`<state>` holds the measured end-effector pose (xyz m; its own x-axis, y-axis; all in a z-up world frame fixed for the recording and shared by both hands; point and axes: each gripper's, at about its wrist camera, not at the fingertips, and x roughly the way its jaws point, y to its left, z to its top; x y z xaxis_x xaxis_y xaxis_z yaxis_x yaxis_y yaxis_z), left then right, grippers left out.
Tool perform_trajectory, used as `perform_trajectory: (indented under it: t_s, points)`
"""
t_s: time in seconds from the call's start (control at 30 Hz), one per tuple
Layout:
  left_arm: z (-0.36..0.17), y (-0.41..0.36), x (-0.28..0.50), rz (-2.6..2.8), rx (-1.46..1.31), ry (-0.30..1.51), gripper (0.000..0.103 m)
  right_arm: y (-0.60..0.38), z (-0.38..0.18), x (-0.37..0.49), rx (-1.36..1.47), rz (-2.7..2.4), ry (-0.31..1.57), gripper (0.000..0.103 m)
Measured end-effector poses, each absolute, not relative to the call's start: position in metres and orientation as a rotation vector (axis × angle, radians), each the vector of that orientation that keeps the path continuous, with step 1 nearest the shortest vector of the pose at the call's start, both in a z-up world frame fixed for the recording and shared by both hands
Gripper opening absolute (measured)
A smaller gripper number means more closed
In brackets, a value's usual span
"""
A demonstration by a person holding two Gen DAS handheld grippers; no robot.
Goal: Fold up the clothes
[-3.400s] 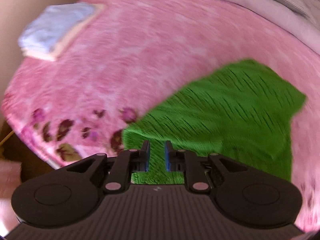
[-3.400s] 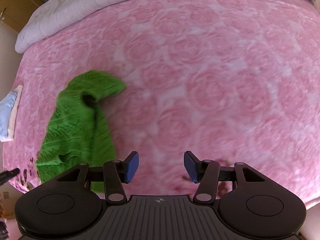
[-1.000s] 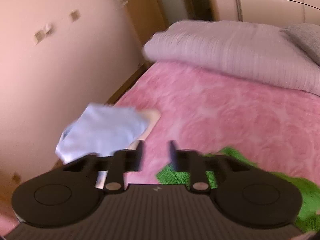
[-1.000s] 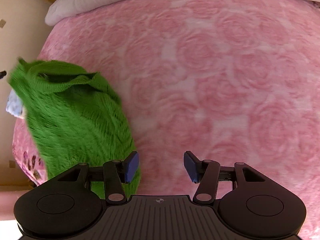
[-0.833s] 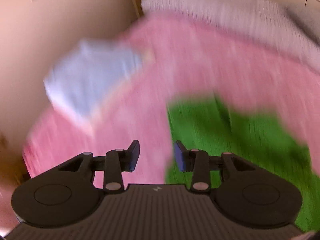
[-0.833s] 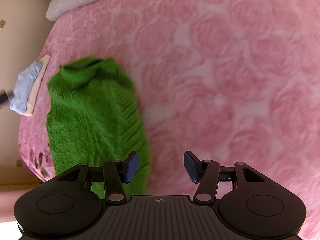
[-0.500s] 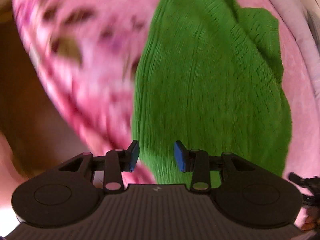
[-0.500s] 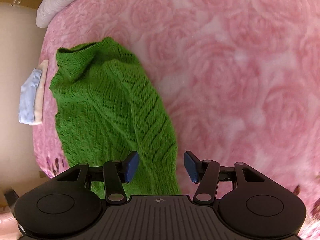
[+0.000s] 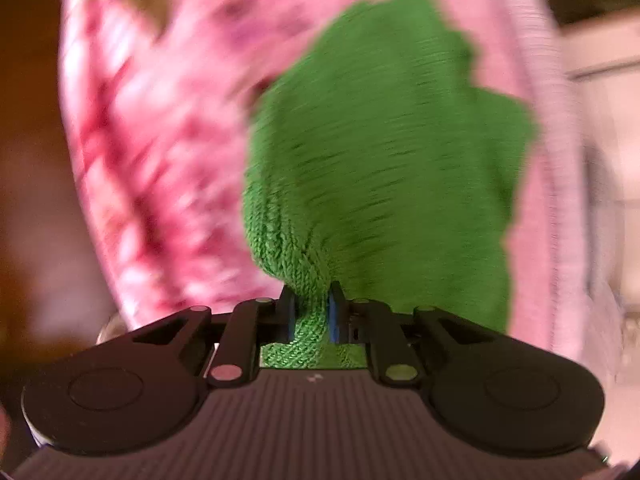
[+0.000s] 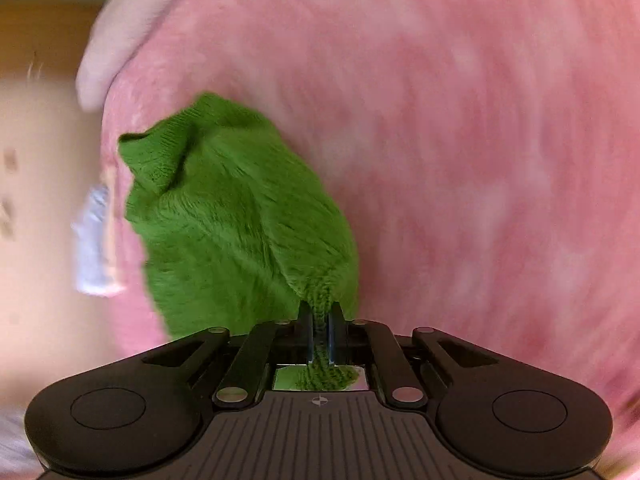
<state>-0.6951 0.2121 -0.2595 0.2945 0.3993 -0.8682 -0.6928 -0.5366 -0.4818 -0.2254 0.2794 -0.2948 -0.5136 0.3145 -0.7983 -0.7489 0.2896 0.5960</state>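
On the bed (image 10: 480,160): green knit sweater (image 10: 240,232)
Left gripper (image 9: 311,316): pinching sweater edge
Right gripper (image 10: 320,330): pinching sweater edge

The left gripper (image 9: 311,312) pinches a bunched edge of the green knit sweater (image 9: 384,168) over the pink blanket (image 9: 160,160).

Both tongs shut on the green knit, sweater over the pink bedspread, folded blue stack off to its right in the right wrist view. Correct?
Almost. The folded blue stack lies left of the green sweater, not right, as the right wrist view shows. The rest holds: left tongs and right tongs are both shut on the knit over the pink bedspread.
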Motion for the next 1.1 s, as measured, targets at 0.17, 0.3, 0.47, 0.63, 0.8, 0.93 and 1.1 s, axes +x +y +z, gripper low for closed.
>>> perform_trajectory:
  t_s: [0.17,0.3,0.47,0.63,0.8,0.93,1.1]
  points:
    - [-0.226,0.195,-0.692,1.39,-1.522,0.169,0.011,0.284,-0.174,-0.238,-0.53,1.871,1.129,0.004]
    - [-0.221,0.184,-0.686,1.396,-1.505,0.246,0.012,0.265,-0.176,-0.245,-0.83,1.915,1.181,0.005]
    - [-0.247,0.172,-0.672,1.443,-1.539,0.567,0.013,0.234,-0.269,-0.237,-1.349,1.467,1.35,0.025]
    - [-0.248,0.181,-0.666,1.462,-1.466,0.671,0.016,0.258,-0.259,-0.23,-1.219,1.525,1.302,0.043]
    - [-0.238,0.212,-0.668,1.466,-1.345,0.677,0.016,0.288,-0.251,-0.24,-1.102,1.607,1.252,0.043]
    - [-0.232,0.259,-0.67,1.453,-1.2,0.715,0.021,0.31,-0.248,-0.26,-1.064,1.677,1.19,0.043]
    - [-0.24,0.338,-0.691,1.433,-1.129,0.685,0.031,0.362,-0.25,-0.289,-1.022,1.753,1.063,0.052]
